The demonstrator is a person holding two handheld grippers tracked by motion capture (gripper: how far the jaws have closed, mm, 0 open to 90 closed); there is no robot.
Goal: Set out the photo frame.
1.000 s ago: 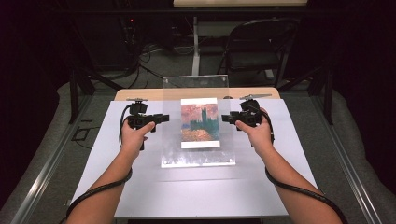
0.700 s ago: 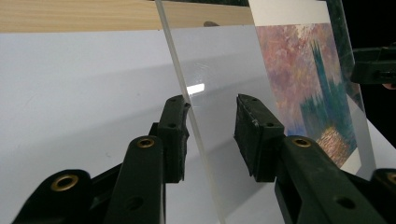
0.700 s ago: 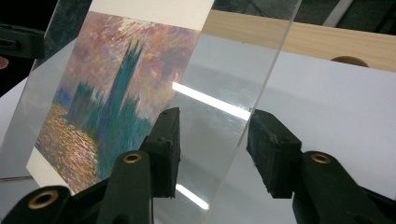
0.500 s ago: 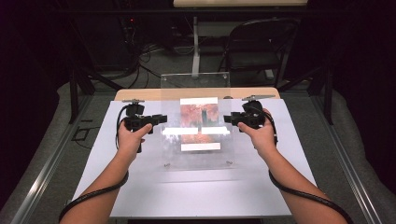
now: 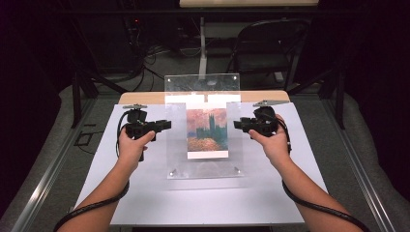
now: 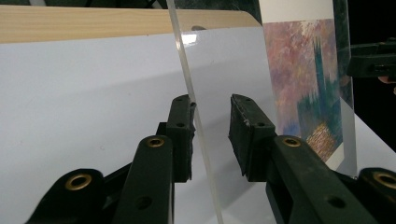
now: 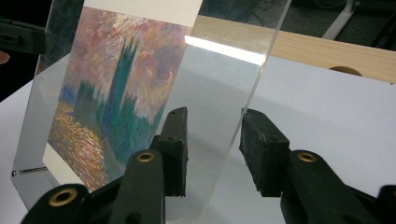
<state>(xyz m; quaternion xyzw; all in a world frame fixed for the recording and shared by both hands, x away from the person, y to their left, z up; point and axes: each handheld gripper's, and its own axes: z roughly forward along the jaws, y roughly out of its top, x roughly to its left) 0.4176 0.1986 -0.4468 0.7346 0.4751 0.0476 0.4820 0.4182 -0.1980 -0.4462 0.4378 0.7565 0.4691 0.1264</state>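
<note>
Acrylic panel (image 5: 176, 150) is coming up off the table (image 5: 145, 203), both tongs closing in on its side edges.

The panel with the painted print (image 5: 207, 133) was lying flat a second ago. Now it is tilting up in the centre of the high view, near edge low by the table, far edge rising toward a second clear pane (image 5: 203, 83) at the upper centre. The left gripper (image 6: 212, 105) is straddling the panel's left edge, its jaws have just been closing, one pad is about touching the pane and the other is showing a clear gap. The right gripper (image 7: 215, 116) is doing the same on the right edge, pane between the jaws, neither pad clearly pressing. I'm reading this as not yet a firm pinch: the panel is being propped, so the jaws need to finish closing before a real lift.
</note>
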